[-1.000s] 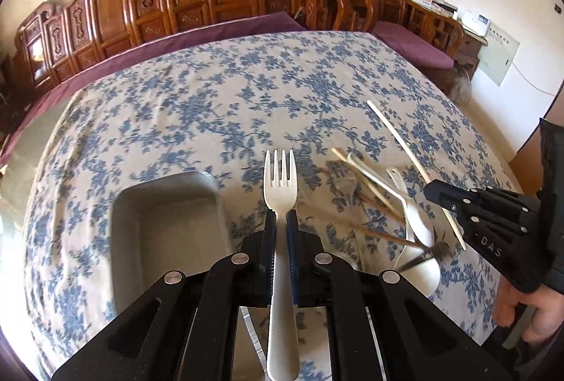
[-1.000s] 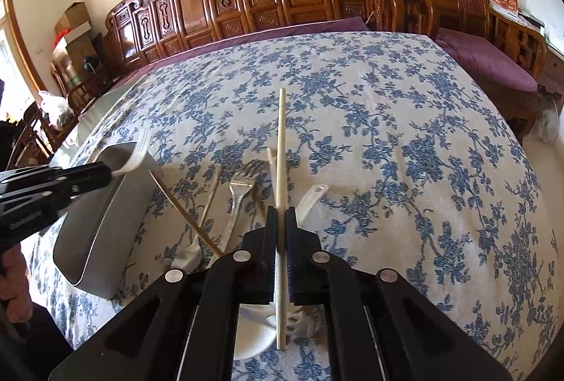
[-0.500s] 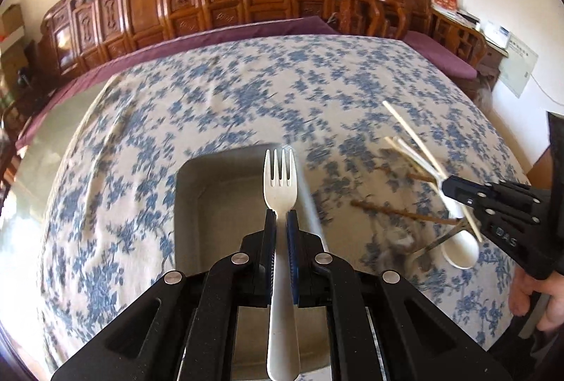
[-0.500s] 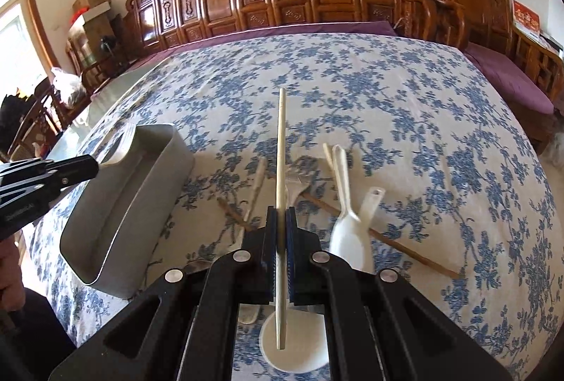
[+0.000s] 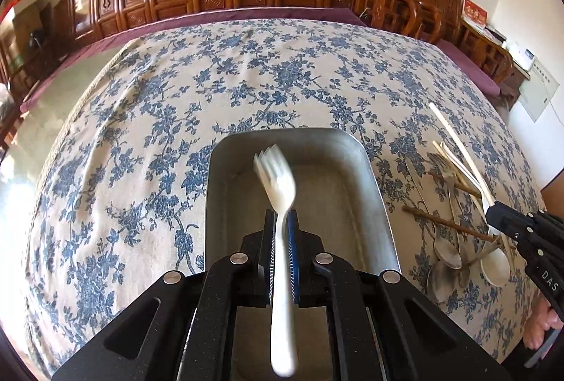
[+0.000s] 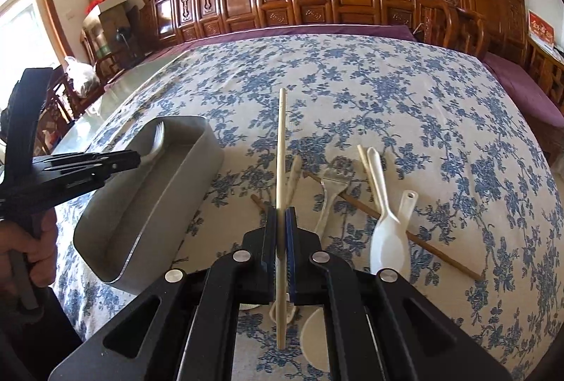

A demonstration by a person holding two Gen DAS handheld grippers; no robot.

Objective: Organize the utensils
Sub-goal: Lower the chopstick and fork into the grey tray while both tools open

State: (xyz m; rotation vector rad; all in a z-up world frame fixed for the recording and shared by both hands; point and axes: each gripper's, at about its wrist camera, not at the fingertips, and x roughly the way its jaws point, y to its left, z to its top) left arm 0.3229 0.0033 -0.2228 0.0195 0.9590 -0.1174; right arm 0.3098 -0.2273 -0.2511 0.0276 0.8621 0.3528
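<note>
While the left tool [image 5: 281,236] hangs over the grey rectangular metal tray [image 5: 356,148] at the centre of its own view, its jaws are pressed together on the handle of a white plastic fork [image 5: 278,183], whose blurred tines tilt toward the upper left above the tray floor. To my eye the job in hand is to lay that fork in the tray, and it would go best if the tool sank low and lined the fork with the tray's long side before letting go, so it lies flat rather than bouncing off the rim. In the right wrist view the right tool [image 6: 281,240] is clamped on a pale, slender chopstick [image 6: 281,141] that points up the middle of the frame, above the blue-flowered cloth of the tabletop [image 6: 405,81]. Right of it lie the waiting pieces: a white plastic spoon [image 6: 386,236], a brown wooden chopstick [image 6: 433,250] and a metal fork [image 6: 335,185], crossing one another, so the chopstick should travel left to the tray without brushing them.
</note>
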